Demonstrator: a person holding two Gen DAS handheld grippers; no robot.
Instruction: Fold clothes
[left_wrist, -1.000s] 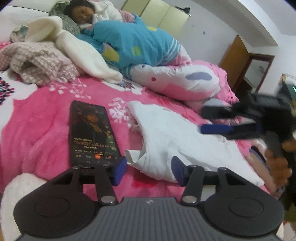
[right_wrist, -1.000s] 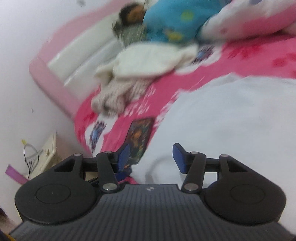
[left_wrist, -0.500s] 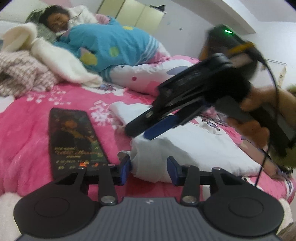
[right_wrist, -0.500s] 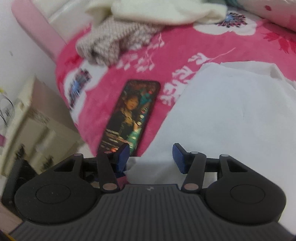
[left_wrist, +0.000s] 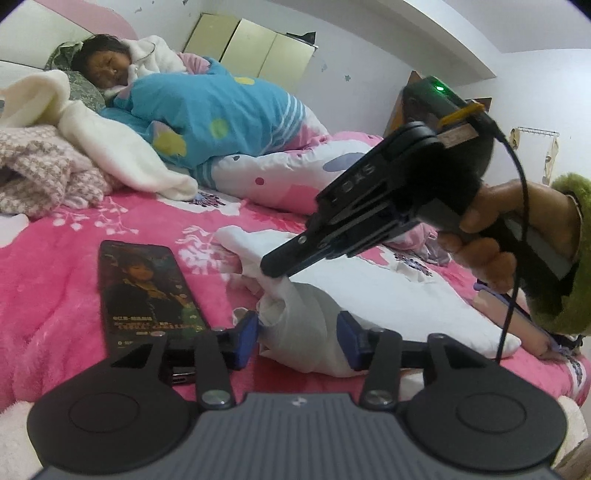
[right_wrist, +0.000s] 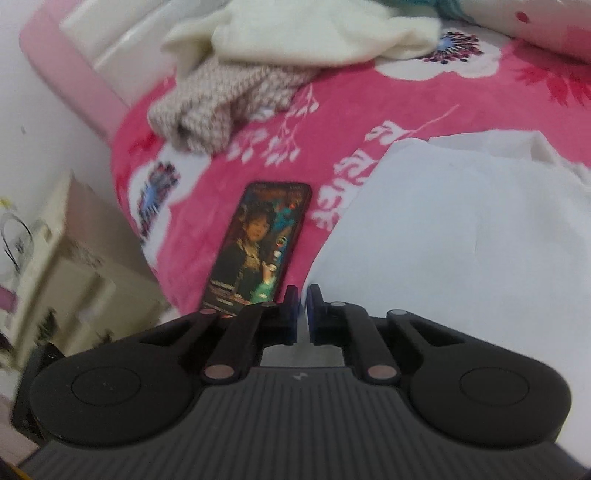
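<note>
Nearest in the left wrist view, the left gripper (left_wrist: 297, 338) has its blue pads either side of a bunched corner of the white garment (left_wrist: 388, 295); its jaws are opening, with the cloth between them but not clearly pinched; just beyond, the right gripper (left_wrist: 271, 271) comes in from the right, held by a hand (left_wrist: 487, 236) in a green fuzzy cuff, its tip down on the same bunched edge, and the right wrist view shows its jaws drawn together on the garment's near edge (right_wrist: 443, 240); the garment lies spread on the pink flowered blanket (left_wrist: 55, 277), running off to the right; just left of it lies a phone (left_wrist: 147, 295) with a lit screen, face up, its near end beside the left gripper's left finger; farther back on the left sit a knitted pinkish heap (left_wrist: 40, 173) and a cream fleece (left_wrist: 122, 147); beyond these a person lies under a blue cover (left_wrist: 221, 114) with a pink-and-white quilt (left_wrist: 280, 181) in front; yellow-green cupboard doors (left_wrist: 255, 48) stand against the far wall.
</note>
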